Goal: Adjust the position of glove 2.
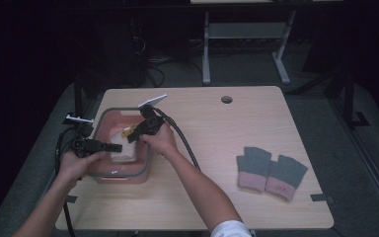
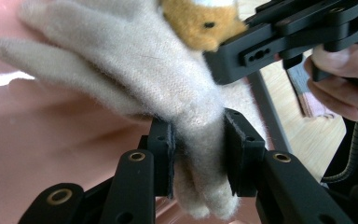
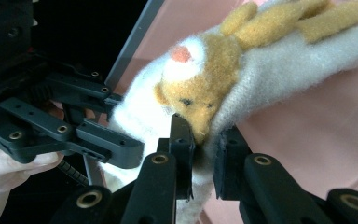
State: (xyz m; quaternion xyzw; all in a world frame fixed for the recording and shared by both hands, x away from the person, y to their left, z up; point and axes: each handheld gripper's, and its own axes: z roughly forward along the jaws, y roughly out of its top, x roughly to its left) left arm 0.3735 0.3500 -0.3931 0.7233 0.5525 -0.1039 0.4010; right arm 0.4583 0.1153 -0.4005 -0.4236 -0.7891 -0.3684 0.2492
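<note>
Holding a cream woolly glove (image 1: 120, 148) between them, both tongs are working over the pink basin (image 1: 100, 123) at the left part of the tabletop (image 1: 217, 133). The glove is hanging just above the basin floor, spanning the gap between the two tools, so placement appears nearly done but not finished: the glove is not yet lying free in the basin. A second pair, the grey-and-pink gloves (image 1: 270, 173), is lying well apart to the right of the right tongs, untouched; by judgement those are still waiting.

The left tongs (image 2: 198, 156) are clenching the glove at its finger end, with the pads pressing into the wool on both sides and one fingertip of fabric poking out below them. The right tongs (image 3: 204, 156) are gripping the opposite edge, directly beneath the orange animal patch (image 3: 200, 91) sewn on the glove. Their jaws are standing narrow, with a fold of fabric pinched between them, though the grip looks lighter than the left one.

Remaining work, as judged: letting go of the glove on both sides and clearing the basin.
</note>
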